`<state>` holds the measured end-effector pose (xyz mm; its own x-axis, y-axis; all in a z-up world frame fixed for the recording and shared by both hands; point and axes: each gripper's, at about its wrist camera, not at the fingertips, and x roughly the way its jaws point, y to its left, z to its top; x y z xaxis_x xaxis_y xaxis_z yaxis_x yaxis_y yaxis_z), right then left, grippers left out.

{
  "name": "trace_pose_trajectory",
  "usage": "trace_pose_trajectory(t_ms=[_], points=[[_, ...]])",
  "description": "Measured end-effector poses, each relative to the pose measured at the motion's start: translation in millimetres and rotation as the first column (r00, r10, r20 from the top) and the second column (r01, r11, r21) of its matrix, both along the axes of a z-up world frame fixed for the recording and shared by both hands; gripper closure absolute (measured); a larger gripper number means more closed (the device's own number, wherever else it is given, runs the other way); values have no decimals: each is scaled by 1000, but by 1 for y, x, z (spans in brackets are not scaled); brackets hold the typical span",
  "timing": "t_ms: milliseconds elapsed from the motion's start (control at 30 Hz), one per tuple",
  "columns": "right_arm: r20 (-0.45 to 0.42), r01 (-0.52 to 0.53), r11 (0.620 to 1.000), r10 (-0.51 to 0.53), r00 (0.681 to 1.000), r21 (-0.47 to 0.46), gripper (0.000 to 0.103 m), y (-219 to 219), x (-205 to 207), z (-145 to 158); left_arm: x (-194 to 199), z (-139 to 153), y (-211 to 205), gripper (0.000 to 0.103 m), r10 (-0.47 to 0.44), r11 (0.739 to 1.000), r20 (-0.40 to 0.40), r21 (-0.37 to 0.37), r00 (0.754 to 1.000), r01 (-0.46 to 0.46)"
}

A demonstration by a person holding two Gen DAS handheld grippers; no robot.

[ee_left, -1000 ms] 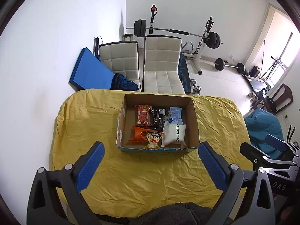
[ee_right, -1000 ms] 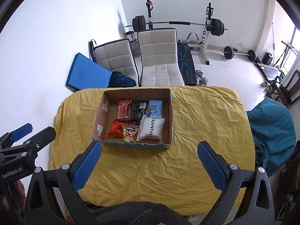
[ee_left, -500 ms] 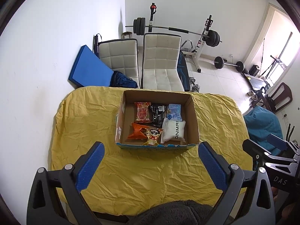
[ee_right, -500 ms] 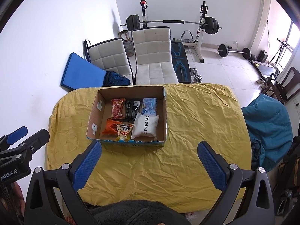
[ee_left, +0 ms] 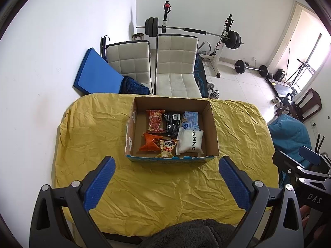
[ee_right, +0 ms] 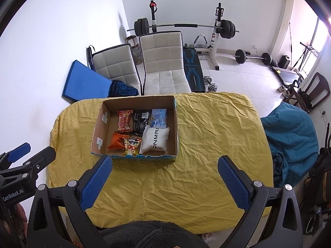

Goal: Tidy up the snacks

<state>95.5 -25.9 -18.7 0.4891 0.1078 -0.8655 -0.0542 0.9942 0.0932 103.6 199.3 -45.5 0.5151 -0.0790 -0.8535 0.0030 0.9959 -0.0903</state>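
Cardboard box [ee_left: 213, 128] is sitting at the tabletop's [ee_left: 93, 128] twelve o'clock edge on wrinkled yellow cloth, holding six snack packets: red [ee_left: 155, 121], black [ee_left: 172, 121] and light blue [ee_left: 191, 119] at the far side, orange [ee_left: 149, 142], panda-printed [ee_left: 167, 147] and white [ee_left: 190, 141] nearer. Left tongs [ee_left: 166, 180] and right tongs [ee_right: 164, 178] are hovering released at six o'clock, grasping nothing.

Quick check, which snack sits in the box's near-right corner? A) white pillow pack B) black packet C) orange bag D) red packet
A: the white pillow pack lies in the near-right part of the cardboard box, with the light blue packet behind it; the red packet sits at the far left, the orange bag at the near left, and the black packet at the far middle.
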Motion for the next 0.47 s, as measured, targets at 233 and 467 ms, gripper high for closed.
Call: trace_pose_trajectory(t_ms=[233,467], points=[[-1,5,1000,-5,1000,-8,0,-2,-3,-1,-2,-2,-4,0,-11,1000,-1,1,1000,11],[4,10,1000,-10,1000,-11,0,-5,-3,0,1,1,-4,0,-10,1000,13,2,1000,10]])
